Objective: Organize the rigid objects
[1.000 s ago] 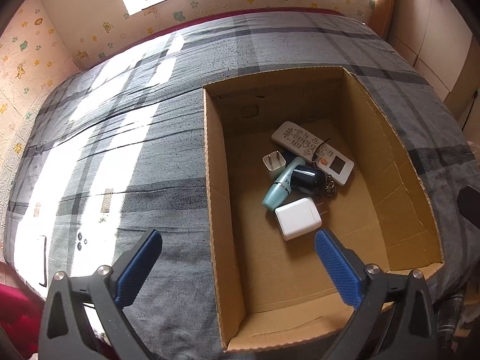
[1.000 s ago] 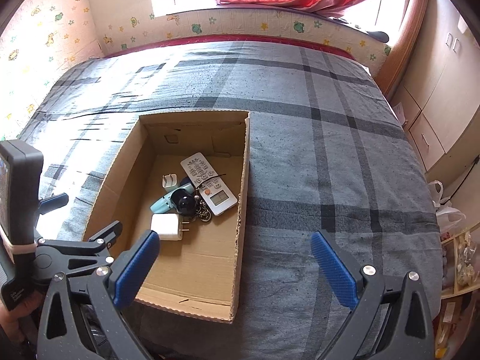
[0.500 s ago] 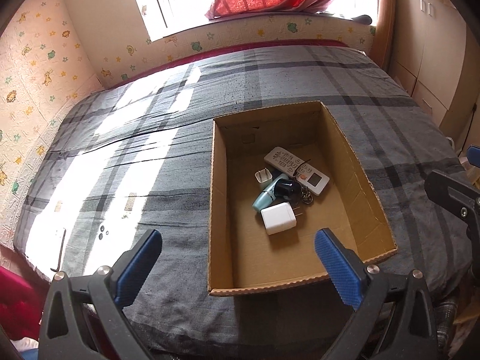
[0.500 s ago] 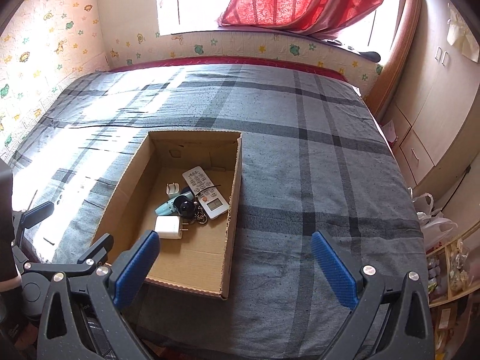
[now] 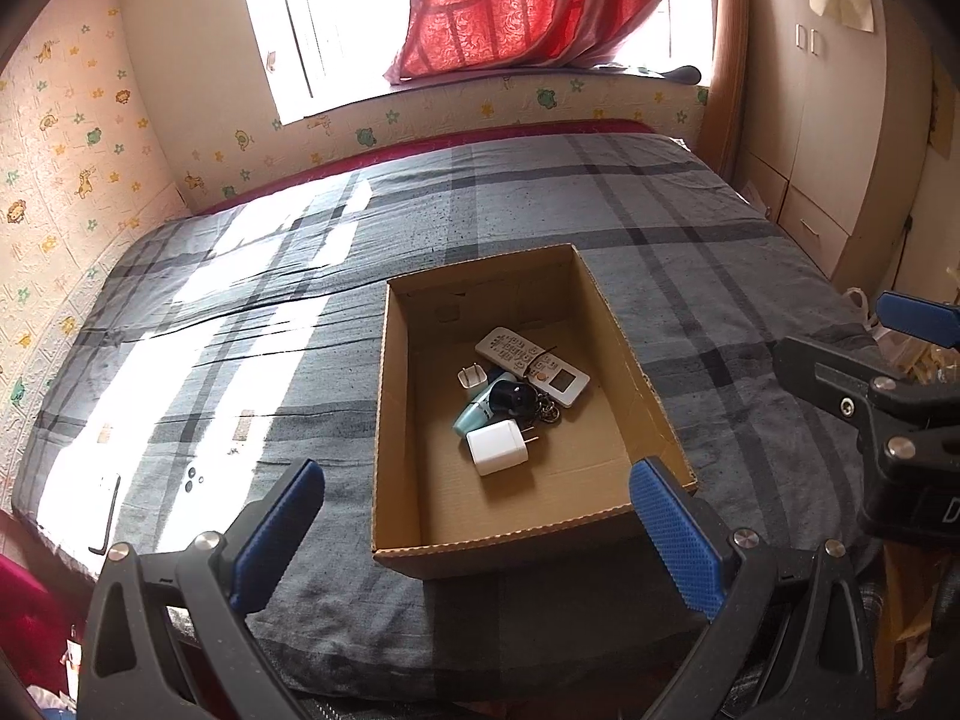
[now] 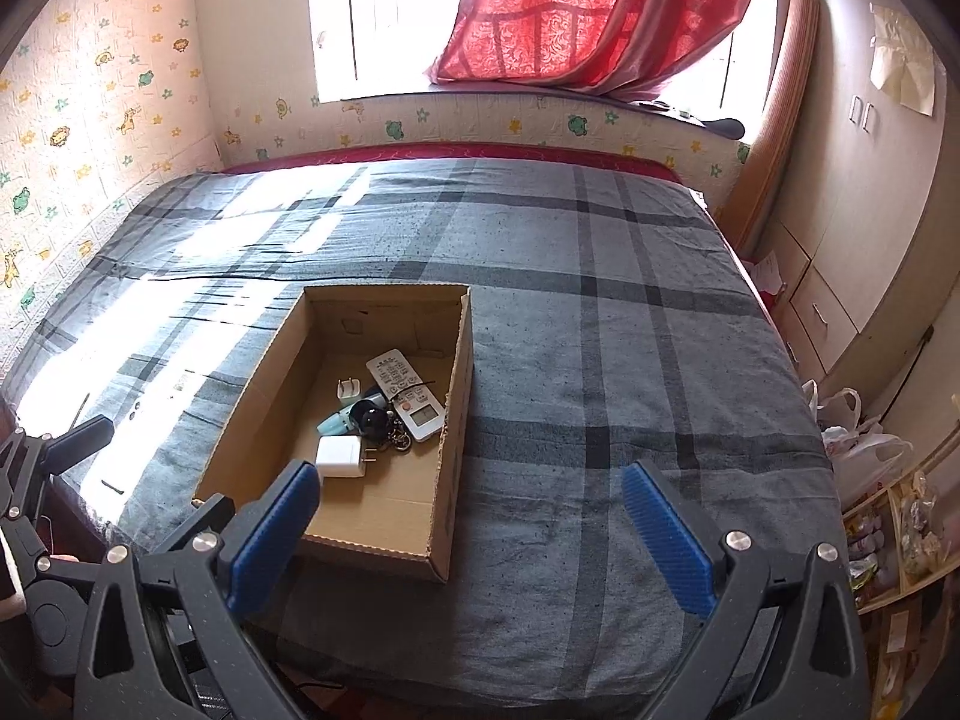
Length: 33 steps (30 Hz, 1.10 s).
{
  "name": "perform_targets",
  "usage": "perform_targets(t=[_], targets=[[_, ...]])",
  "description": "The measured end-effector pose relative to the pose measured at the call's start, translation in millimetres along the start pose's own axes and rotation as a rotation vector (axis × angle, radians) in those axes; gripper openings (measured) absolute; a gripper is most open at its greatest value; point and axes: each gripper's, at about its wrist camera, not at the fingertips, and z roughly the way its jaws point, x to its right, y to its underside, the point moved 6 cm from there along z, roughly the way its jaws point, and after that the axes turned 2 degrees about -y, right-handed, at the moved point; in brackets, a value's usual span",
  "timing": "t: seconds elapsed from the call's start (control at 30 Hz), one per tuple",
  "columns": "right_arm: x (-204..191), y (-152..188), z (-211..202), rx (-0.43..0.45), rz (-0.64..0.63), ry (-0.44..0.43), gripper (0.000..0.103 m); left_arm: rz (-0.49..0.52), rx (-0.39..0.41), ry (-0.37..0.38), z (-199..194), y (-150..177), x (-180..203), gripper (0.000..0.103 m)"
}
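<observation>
Bed (image 5: 540,228): one box (image 5: 606,324), two chargers (image 5: 497,447).

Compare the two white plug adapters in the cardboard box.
The larger adapter is a rounded block lying at the near end of the pile, its prongs pointing right. The smaller adapter sits farther back beside the remote, its prongs pointing up and away. Both are white and lie inside the cardboard box.

remote control (image 5: 531,365) buttons illegible, keyring (image 5: 547,409) half-hidden
</observation>
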Motion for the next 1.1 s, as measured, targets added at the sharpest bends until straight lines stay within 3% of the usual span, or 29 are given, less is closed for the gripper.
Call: perform_targets(t=[1.1], targets=[[-4.6, 12.4, 5.4, -0.037, -0.027, 0.013, 0.103, 0.026, 0.015, 0.001, -5.1, 1.6, 7.3, 0.103]])
